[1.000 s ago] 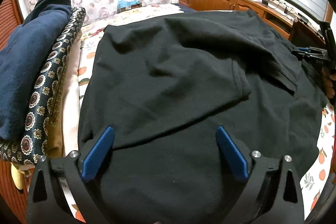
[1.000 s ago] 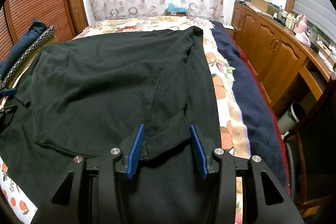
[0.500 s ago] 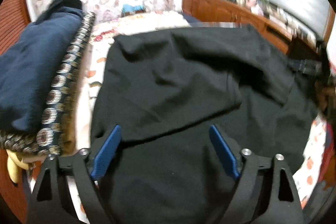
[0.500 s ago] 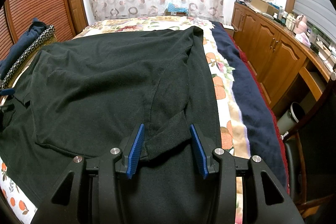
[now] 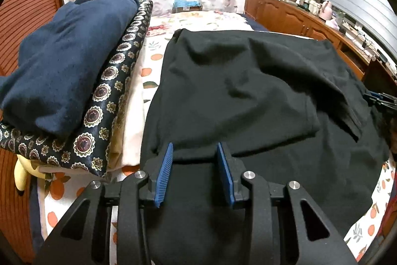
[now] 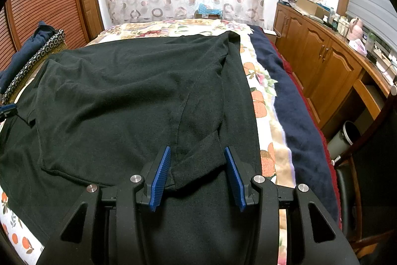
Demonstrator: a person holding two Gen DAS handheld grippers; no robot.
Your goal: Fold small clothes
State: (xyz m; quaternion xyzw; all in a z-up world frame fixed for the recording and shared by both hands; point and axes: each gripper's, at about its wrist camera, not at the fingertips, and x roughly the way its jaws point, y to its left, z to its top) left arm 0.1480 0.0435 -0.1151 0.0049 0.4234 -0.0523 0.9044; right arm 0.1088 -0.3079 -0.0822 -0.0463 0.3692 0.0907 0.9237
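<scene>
A black T-shirt [image 5: 235,91] lies spread on the bed, its left side and sleeve folded inward. My left gripper [image 5: 194,145] hovers low over the near left part; its jaws are closing, with the folded flap's edge lying flat between the blue pads, not pinched. In the right wrist view the same T-shirt [image 6: 129,91] fills the bed. My right gripper [image 6: 197,149] stands partly open and still, the folded right sleeve [image 6: 198,155] lying loose between its pads. The other gripper shows at each view's edge: the right gripper [image 5: 382,101], the left gripper [image 6: 7,109].
A stack of folded clothes [image 5: 69,61], navy on top of a patterned dark piece, sits left of the shirt. The floral bedsheet [image 6: 260,103] and a navy blanket [image 6: 292,103] run along the bed's right side. Wooden cabinets [image 6: 322,61] and a bin [image 6: 345,138] stand beyond.
The left gripper's jaws have narrowed from wide apart to a small gap, and it has shifted left toward the clothes stack. The right gripper and the sleeve have not moved.
</scene>
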